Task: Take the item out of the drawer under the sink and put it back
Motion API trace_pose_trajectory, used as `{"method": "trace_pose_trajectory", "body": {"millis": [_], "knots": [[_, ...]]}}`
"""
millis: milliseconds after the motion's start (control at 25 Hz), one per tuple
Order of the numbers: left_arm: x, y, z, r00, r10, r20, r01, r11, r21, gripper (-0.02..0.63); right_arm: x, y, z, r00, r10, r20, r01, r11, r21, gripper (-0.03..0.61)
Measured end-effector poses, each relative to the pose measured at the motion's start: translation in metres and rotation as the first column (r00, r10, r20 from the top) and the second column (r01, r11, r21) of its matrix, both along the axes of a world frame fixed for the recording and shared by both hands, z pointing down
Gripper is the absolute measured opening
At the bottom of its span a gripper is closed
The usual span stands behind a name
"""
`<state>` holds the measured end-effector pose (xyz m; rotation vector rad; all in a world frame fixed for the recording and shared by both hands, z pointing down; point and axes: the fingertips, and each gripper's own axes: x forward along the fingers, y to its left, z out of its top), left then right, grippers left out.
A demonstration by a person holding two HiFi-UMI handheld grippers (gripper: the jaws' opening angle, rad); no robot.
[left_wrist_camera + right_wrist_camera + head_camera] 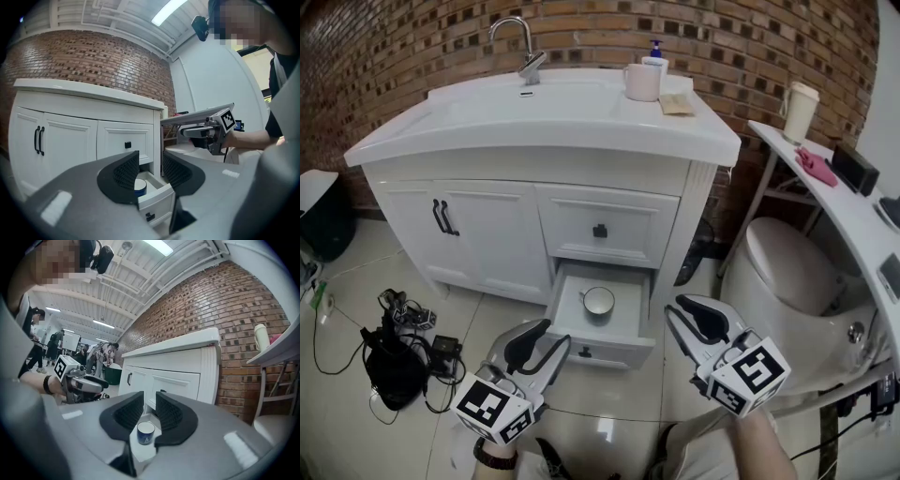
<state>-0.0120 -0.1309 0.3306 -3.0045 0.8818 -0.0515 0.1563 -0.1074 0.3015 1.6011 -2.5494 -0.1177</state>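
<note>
The lower drawer [600, 349] of the white vanity stands pulled out. A dark blue cup with a white inside [598, 301] sits upright in it. The cup also shows past the jaws in the left gripper view [140, 187] and the right gripper view [146, 432]. My left gripper [539, 339] [151, 166] hovers in front of the drawer's left corner, jaws a little apart and empty. My right gripper [689, 317] [150, 408] hangs to the right of the drawer, shut on nothing. Neither touches the cup or the drawer.
The upper drawer [600, 230] and the double doors [445, 217] are closed. A white mug [642, 82] and a faucet [525, 47] are on the sink top. A toilet [806, 272] stands close on the right. A black bag and cables [394, 361] lie on the floor at left.
</note>
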Motion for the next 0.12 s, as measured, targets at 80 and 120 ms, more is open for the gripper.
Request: {"method": "trace_pose_trajectory", "body": {"millis": [80, 120], "knots": [[0.0009, 0.0006, 0.0, 1.0, 0.005, 0.001, -0.005, 1.0, 0.0, 0.161, -0.0001, 0.0006, 0.0006, 1.0, 0.002, 0.0, -0.002, 1.0, -0.002, 0.081], [0.0014, 0.0011, 0.0, 1.0, 0.008, 0.002, -0.008, 1.0, 0.001, 0.161, -0.0003, 0.001, 0.001, 1.0, 0.003, 0.0, -0.003, 1.0, -0.003, 0.081]]}}
